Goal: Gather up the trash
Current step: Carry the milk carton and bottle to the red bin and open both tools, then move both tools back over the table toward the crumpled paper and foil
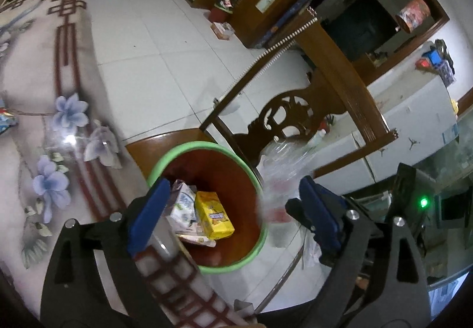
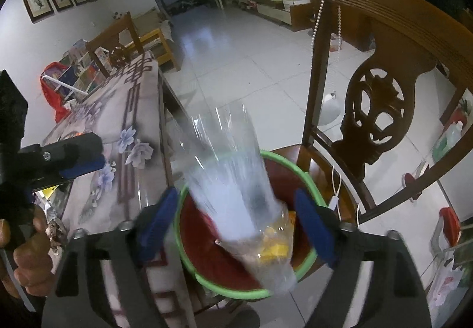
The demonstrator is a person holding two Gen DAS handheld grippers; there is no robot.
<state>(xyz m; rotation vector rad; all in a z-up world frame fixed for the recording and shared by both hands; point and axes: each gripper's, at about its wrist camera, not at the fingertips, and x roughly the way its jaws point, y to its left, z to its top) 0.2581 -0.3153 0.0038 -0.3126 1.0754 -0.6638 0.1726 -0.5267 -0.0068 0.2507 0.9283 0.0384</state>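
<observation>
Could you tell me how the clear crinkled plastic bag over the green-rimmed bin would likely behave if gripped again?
The clear crinkled plastic bag looks thin and creased, so probably floppy and light. Its glossy film may slip between the blue pads. It blurs above the green-rimmed bin, suggesting it drifts easily.

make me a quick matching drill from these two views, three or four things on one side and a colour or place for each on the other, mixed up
Things:
1. bin
2. carton
3. clear plastic bag
4. chair

Descriptions:
A. yellow, lying inside the bin
B. carved brown wood, beside the table
C. green rim, red inside
D. see-through, between the open pads of the right gripper, above the bin

Pairs: 1-C, 2-A, 3-D, 4-B
</observation>
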